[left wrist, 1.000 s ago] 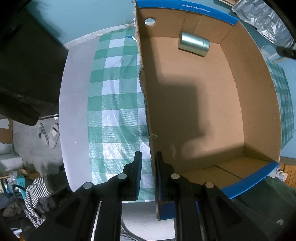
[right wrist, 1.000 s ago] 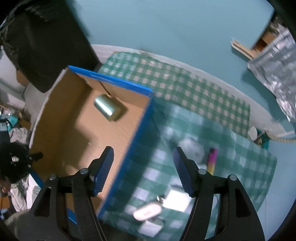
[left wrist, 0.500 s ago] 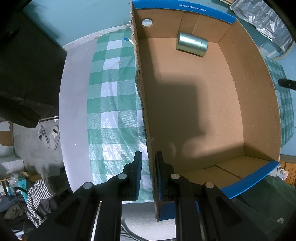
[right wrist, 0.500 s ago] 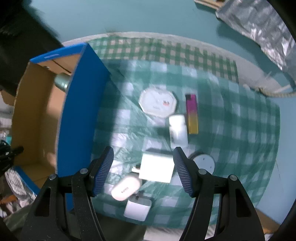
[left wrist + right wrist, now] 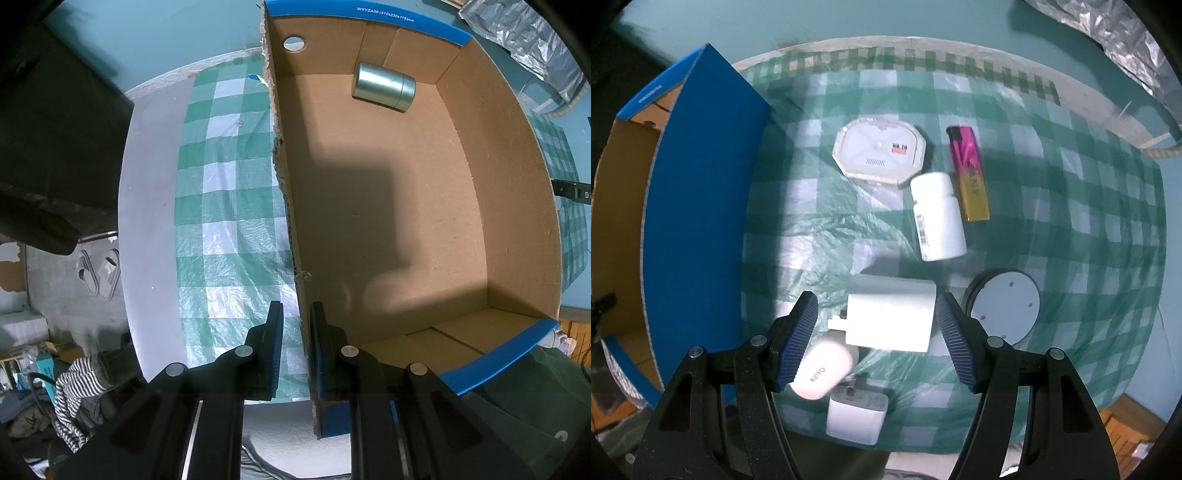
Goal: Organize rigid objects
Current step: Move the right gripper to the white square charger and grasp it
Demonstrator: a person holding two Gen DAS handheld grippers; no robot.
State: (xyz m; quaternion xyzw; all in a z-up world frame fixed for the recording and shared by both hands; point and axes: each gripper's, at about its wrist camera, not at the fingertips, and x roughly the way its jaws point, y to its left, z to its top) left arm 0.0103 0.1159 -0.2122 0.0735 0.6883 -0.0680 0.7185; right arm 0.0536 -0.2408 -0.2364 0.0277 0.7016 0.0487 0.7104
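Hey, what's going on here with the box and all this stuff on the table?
A person is sorting small items into a cardboard box using handheld tongs. The left tongs are clamped on the box's wall. Inside lies one silver tin. The right tongs are open above a white charger, which sits between the fingers, not yet gripped. A white bottle, lighter and other items wait on the checked cloth.

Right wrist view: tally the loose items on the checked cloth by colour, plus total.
White: 5: octagonal white plastic device, white pill bottle, large white plug charger, white oval case, small white plug charger
Grey: 1: round grey disc
Pink-and-yellow: 1: lighter
Total: 7
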